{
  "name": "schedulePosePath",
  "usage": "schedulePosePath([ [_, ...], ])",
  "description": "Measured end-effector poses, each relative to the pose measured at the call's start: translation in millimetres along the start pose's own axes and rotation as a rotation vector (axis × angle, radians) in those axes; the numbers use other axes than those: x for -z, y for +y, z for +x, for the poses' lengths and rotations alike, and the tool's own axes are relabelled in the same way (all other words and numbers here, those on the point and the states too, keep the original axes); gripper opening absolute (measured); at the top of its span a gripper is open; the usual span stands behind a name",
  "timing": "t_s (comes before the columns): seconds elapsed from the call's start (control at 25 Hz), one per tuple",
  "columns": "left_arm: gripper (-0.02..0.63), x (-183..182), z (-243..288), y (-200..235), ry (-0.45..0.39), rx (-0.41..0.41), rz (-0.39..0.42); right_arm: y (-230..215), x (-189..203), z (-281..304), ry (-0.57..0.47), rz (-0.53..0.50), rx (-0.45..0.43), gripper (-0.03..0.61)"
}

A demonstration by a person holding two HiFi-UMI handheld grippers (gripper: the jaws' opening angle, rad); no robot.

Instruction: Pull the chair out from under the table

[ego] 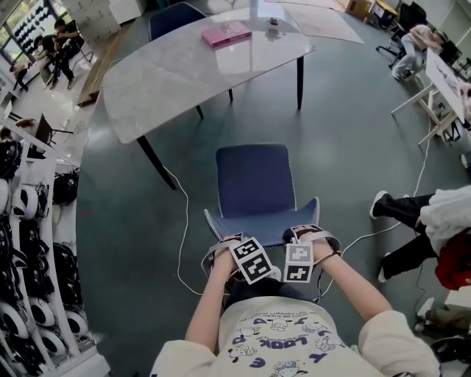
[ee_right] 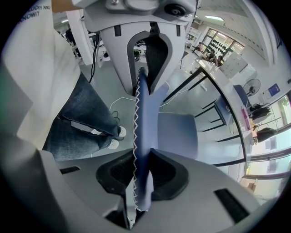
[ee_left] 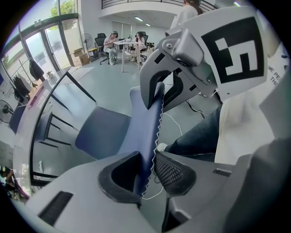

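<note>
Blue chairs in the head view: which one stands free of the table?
The nearer blue chair, whose backrest the left gripper and right gripper clamp, stands free. The other blue chair is at the far side of the table.

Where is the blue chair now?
Head view, centre: the blue chair stands clear of the grey table beyond it, backrest held by the left gripper and right gripper.

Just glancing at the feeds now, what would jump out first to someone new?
The blue chair stands out: it sits on open floor mid-view, clear of the grey table beyond it. The left gripper and right gripper both have jaws clamped on its backrest's top edge, side by side. A pink book lies on the table's far side.
</note>
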State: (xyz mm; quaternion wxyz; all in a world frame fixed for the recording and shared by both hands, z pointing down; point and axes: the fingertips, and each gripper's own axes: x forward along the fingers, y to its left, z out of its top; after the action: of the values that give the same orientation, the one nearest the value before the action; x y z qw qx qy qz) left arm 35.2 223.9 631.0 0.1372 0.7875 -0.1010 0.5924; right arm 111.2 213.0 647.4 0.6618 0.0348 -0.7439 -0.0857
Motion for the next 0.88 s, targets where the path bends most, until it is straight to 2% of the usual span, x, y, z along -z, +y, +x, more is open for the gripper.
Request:
schedulePosePath([
  [0.32,0.121,4.2,-2.4,-9.0,-0.014,-0.044,-0.018,9.0,-1.8,-1.5,-0.021,0.004,0.019,0.088],
  [0.48,0.135,7.2,-2.6,-4.7,-0.059,-0.082,-0.072,6.7,-3.9,-2.9,-0.054,0.094,0.022,0.118],
  [0.68,0.153,5.2,-16.0,-2.9,-0.131,-0.138,-0.17,5.8,-10.2,-16.5,-0.194,0.22,0.029,0.172],
  [0.8,0.15,-6.0,-40.2,0.8,-0.234,-0.165,-0.26,7.1,-12.1,-35.6,-0.31,0.325,0.008,0.17],
  [0.88,0.141,-13.8,-61.6,8.0,-0.313,-0.205,-0.326,2.3,-14.1,-53.0,-0.39,0.388,0.027,0.16],
])
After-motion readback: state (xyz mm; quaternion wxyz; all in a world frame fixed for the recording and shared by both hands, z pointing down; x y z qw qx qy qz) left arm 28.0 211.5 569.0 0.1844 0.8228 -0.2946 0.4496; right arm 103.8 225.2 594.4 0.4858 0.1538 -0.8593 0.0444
